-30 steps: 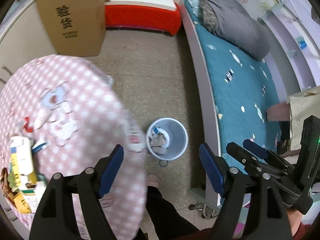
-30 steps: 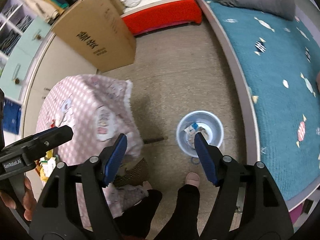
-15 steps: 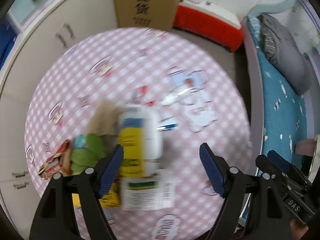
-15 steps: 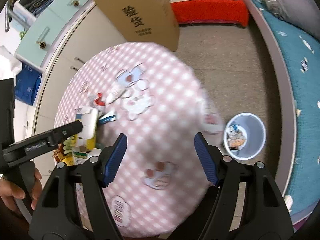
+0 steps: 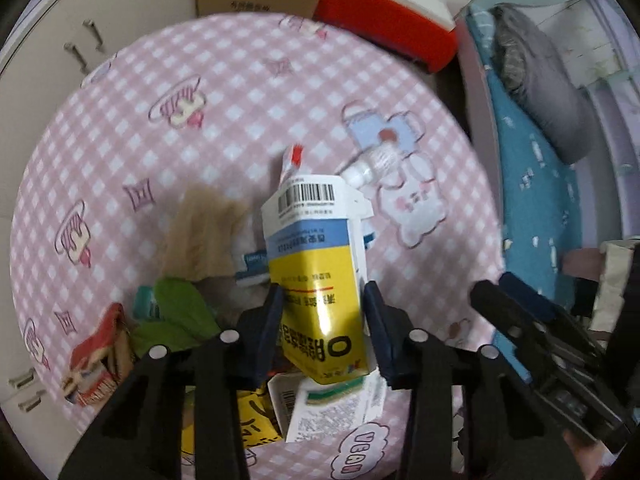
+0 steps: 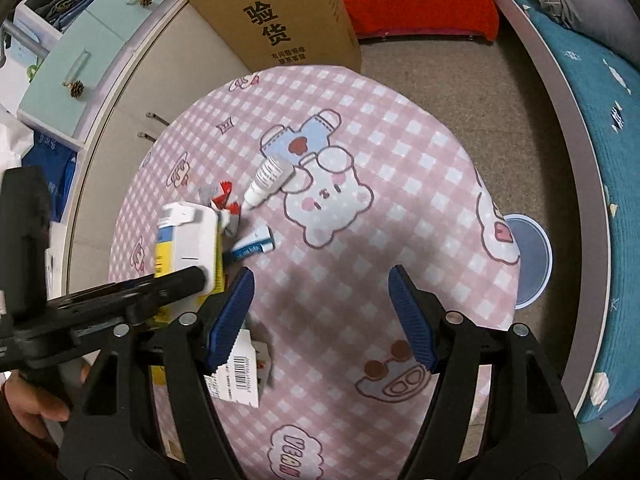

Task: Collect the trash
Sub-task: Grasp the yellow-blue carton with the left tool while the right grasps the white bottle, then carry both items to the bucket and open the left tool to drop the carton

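My left gripper (image 5: pixel 322 322) is shut on a yellow, blue and white carton (image 5: pixel 318 272) at the near side of the round pink-checked table (image 5: pixel 240 100); the carton also shows in the right wrist view (image 6: pixel 188 240). Around it lie a small white bottle (image 6: pixel 267 180), a blue tube (image 6: pixel 252 246), a red-and-white wrapper (image 6: pixel 224 200), a tan paper scrap (image 5: pixel 200 236), green packaging (image 5: pixel 176 316) and a white box with a barcode (image 6: pixel 240 372). My right gripper (image 6: pixel 322 312) is open and empty above the table. The grey trash bin (image 6: pixel 530 256) stands on the floor beyond the table's right edge.
A large cardboard box (image 6: pixel 280 24) stands behind the table by white cupboards (image 6: pixel 120 92). A bed with a teal cover (image 6: pixel 592 128) runs along the right. A red low bench (image 6: pixel 420 12) is at the back.
Both grippers swung from over the floor bin to over the table. My left gripper moved in on the trash pile and closed on the carton. The right gripper stays open.
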`<state>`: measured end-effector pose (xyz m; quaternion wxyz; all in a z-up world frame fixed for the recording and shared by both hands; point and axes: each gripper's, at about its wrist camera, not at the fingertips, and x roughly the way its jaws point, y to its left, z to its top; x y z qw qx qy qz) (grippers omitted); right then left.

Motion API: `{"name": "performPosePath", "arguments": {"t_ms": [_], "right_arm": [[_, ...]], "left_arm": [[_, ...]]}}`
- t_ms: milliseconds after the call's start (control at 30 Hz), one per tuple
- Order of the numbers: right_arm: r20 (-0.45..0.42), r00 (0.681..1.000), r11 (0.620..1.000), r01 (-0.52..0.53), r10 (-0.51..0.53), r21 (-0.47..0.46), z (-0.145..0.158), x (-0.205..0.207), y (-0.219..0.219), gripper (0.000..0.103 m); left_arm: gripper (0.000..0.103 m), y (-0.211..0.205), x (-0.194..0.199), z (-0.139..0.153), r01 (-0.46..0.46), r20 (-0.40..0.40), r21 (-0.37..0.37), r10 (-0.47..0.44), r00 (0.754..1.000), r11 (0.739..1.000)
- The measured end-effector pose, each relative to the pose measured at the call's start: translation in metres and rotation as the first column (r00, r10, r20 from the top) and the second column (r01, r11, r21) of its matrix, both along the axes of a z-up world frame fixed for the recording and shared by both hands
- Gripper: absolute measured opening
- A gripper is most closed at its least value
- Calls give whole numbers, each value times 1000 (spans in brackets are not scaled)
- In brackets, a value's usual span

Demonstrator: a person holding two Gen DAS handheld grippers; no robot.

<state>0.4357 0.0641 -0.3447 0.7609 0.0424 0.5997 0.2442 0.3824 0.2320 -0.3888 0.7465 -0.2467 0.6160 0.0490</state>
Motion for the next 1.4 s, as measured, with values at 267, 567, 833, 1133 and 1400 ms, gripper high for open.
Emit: {"name": "performPosePath", "arguments": {"t_ms": [267, 567, 833, 1133, 1400], "right_arm": [[6, 1000, 1000, -14, 14, -3, -9, 24, 38, 69], [-32, 999, 1000, -3, 3, -4, -42, 54, 86, 68], [-19, 994, 994, -108, 108, -27, -51, 59, 99, 25], [4, 994, 992, -112, 112, 52, -18, 61, 49, 25], [49, 997, 994, -57, 52, 92, 28, 72, -54, 25]], "left_arm": [[40, 41, 5, 39, -62, 111, 55, 55, 992, 997], [40, 82, 8, 31, -125, 78, 123, 116, 990, 984], [40, 72, 15, 26, -134, 77, 111, 126, 989, 985], [40, 24, 33, 47, -110, 108, 116, 98, 989, 987], [41, -72, 73, 73, -26, 149, 96, 11, 989, 995]]}}
